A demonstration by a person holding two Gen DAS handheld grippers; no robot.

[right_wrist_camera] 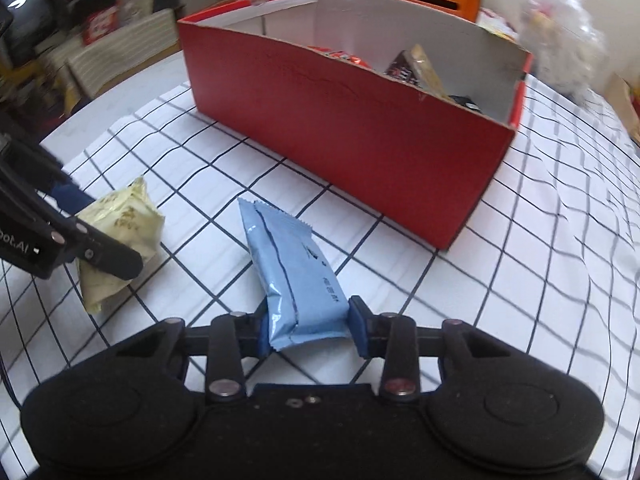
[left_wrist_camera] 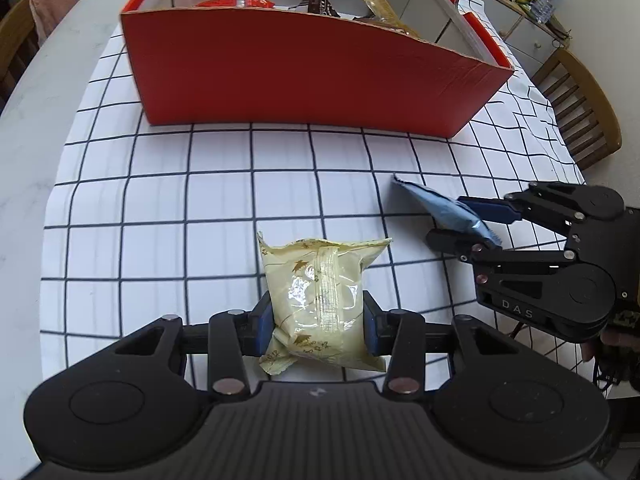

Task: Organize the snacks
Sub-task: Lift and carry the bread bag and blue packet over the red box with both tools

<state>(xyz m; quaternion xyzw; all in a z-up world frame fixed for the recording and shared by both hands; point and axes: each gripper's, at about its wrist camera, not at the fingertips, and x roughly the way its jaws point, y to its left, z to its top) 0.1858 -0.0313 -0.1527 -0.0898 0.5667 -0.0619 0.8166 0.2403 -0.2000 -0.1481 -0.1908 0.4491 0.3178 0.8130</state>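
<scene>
Each tool grasps one snack just off the checked cloth point(left_wrist_camera: 160, 184) on the worktop, seemingly ready to carry it to the red box point(left_wrist_camera: 304, 76) beyond, where other snacks already lie. The left tool point(left_wrist_camera: 318, 324) pinches the cream packet point(left_wrist_camera: 320, 296) across its width, long axis pointing toward the box. The right tool point(right_wrist_camera: 310, 326) clamps the blue packet point(right_wrist_camera: 292, 268) near its tail, its length angled up-left toward the box.
</scene>
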